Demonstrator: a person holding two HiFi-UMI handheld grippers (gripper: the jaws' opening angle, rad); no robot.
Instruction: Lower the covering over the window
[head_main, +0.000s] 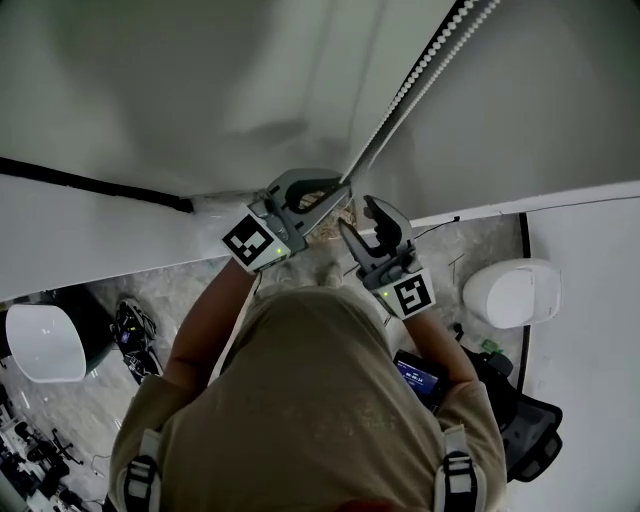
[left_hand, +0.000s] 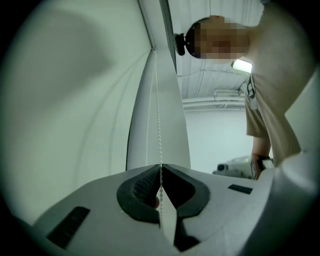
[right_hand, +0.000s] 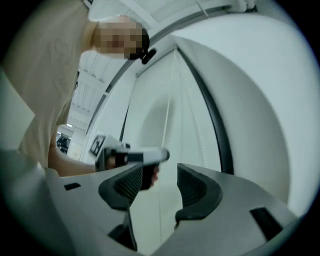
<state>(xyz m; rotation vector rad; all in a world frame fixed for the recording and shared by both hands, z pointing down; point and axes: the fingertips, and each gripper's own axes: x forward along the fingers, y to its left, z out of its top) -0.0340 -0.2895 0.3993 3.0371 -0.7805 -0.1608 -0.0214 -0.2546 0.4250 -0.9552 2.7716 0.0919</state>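
A white bead chain (head_main: 420, 70) hangs in front of the pale window covering (head_main: 200, 80). My left gripper (head_main: 340, 190) is shut on this chain; in the left gripper view the chain (left_hand: 159, 125) runs straight down into the closed jaws (left_hand: 160, 167). My right gripper (head_main: 358, 218) stands just below and to the right of the left one, jaws wide open. In the right gripper view the chain (right_hand: 170, 110) drops to the left gripper (right_hand: 135, 157) and a thin line of it continues in line with the gap of the open right gripper (right_hand: 159, 187), touching neither pad.
A black frame strip (head_main: 100, 185) runs along the wall's foot at left. Far below on the floor are a white rounded object (head_main: 45, 342) at left, another (head_main: 510, 293) at right, and a black chair (head_main: 520, 420). The person's torso fills the lower middle.
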